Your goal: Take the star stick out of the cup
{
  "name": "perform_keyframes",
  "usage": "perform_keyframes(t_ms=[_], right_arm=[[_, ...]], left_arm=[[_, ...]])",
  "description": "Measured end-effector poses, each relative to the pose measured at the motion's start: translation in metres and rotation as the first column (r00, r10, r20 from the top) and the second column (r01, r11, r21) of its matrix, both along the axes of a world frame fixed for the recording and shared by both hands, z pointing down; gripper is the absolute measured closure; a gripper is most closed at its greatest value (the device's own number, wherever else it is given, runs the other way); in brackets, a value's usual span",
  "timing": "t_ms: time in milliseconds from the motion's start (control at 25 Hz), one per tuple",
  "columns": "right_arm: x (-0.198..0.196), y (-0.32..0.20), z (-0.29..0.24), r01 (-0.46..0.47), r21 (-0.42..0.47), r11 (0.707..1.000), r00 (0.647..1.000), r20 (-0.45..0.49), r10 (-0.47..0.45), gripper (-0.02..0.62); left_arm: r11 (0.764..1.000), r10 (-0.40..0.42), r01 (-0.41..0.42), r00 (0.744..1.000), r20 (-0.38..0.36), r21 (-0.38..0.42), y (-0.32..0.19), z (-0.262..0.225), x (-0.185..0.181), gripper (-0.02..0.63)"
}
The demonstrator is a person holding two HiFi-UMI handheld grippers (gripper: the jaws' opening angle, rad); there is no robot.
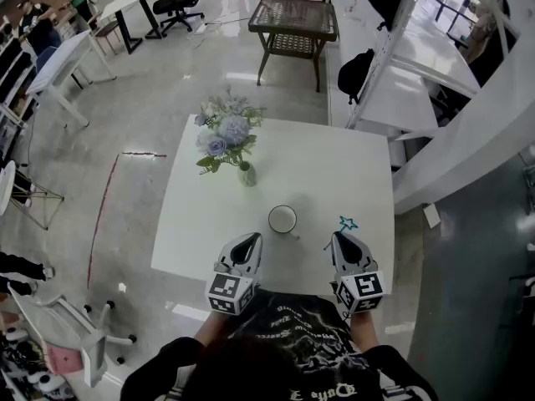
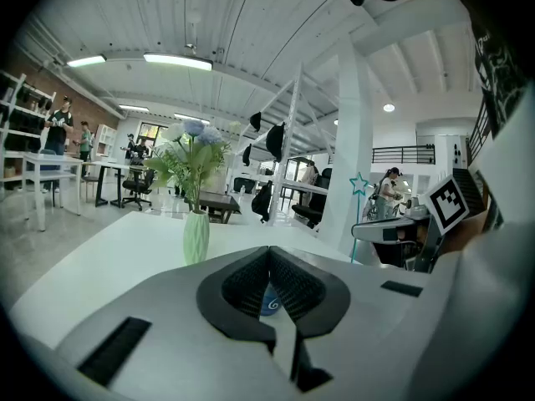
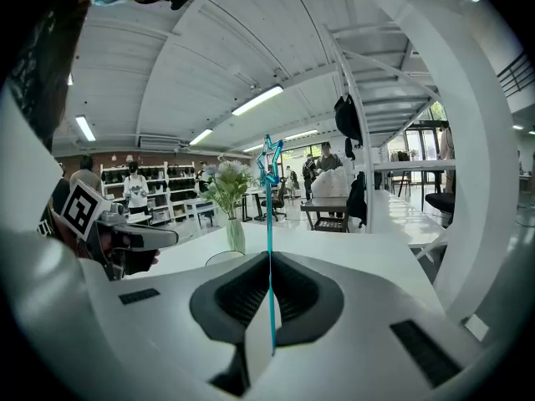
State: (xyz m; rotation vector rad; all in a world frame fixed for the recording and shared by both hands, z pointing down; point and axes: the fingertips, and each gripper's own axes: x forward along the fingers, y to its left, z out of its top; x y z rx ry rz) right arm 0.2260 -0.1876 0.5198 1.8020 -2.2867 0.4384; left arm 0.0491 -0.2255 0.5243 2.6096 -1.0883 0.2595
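Note:
The star stick is a thin teal rod topped by a star outline. It stands upright in my right gripper, which is shut on the rod, clear of the cup. The white cup sits on the table between the two grippers, a little ahead of them, with only its rim showing in the right gripper view. My left gripper rests near the cup's left side, its tips together and nothing held. In the left gripper view the star stick rises above the right gripper.
A pale green vase of flowers stands on the white table behind the cup. The table's right edge lies close to my right gripper. White shelving and a wicker side table stand beyond.

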Motion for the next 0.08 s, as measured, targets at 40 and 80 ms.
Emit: perform_keyframes(t_ms=[40,80], right_arm=[[-0.0003,-0.0005,0.0001,0.001,0.001,1.000,1.000,-0.002,-0.001,0.581],[-0.0006,-0.0010,0.0002,0.001,0.001,1.000,1.000,-0.004,-0.001,0.581]], left_arm=[[1.000,0.000,0.000,1.000,0.000,0.000,-0.0003,0.0005,-0.0001,0.586],[1.000,0.001,-0.001,1.000,-0.001,0.000,-0.0007,0.0011,-0.0003,0.586]])
